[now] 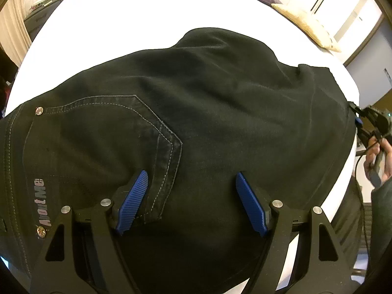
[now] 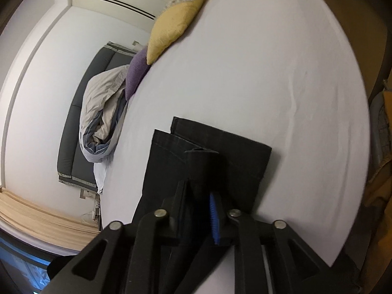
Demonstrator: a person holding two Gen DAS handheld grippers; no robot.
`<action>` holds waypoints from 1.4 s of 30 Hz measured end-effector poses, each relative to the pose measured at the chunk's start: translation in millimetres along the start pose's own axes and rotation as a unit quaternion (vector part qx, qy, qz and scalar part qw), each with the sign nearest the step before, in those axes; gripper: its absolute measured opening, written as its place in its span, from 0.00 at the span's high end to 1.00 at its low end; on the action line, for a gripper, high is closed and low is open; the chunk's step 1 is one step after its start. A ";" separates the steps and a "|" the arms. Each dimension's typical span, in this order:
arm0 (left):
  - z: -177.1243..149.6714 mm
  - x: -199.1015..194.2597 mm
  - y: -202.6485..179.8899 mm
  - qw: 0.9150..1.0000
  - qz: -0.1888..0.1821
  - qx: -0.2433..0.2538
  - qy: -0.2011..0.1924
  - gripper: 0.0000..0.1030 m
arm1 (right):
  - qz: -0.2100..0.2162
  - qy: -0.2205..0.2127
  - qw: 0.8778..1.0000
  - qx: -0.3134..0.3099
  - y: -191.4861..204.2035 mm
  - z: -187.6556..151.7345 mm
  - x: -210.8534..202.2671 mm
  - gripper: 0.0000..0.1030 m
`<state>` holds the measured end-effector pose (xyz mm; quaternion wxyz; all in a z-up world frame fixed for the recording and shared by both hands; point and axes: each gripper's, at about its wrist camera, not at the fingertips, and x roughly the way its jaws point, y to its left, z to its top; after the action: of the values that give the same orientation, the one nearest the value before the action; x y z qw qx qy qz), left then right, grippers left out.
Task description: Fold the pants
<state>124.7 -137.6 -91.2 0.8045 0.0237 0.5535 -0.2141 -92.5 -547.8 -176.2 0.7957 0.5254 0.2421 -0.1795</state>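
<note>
The black pants (image 1: 196, 112) lie on the white bed (image 1: 103, 36), folded into a thick flat stack with the back pocket (image 1: 110, 132) facing up. The left gripper (image 1: 191, 196) hangs just above the pocket end with its blue pads (image 1: 132, 203) wide apart and nothing between them. The right gripper (image 2: 196, 210) is at the leg end. Its jaws are close together around a fold of the black cloth, but I cannot tell if the pads are pressing it or have let go.

It looks like one fold is down and the next one is about to start. To do it well, the left gripper should go down and pinch all the layers at the edge, not only the top one. Both grippers should lift at the same time and keep the cloth flat, so it does not bunch up. The leg ends (image 2: 215, 144) are a little uneven, so line them up first. Lay the fold down gently and keep the edges even. The yellow pillow (image 2: 176, 19) is far away and not in the way
</note>
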 end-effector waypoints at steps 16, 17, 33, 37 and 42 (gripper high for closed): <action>3.8 -4.0 -3.0 1.000 -0.018 -0.018 -0.006 0.28 | 0.026 -0.067 0.997 0.010 -1.5 -4.8 -28.9 0.95; 3.6 -4.7 -3.5 1.000 -0.021 -0.018 -0.008 0.28 | 0.027 -0.072 0.997 0.008 -0.2 -3.7 -31.1 0.95; -2.7 -9.0 0.3 1.000 -0.018 0.002 -0.023 0.28 | 0.023 -0.057 0.997 0.044 -35.8 -11.8 -17.6 0.98; -7.3 -21.2 20.5 0.999 -0.032 -0.021 -0.033 0.28 | -0.036 -0.079 0.996 -0.001 -20.6 -2.9 -44.5 0.77; -7.6 -45.2 44.5 0.996 -0.042 -0.057 -0.060 0.28 | -0.029 -0.110 0.988 -0.104 47.4 5.9 -77.3 0.43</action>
<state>121.1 -80.7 -62.3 0.8264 -0.0588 0.5163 -0.2168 -129.0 -532.7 -94.3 0.8624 0.4095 0.1858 -0.2327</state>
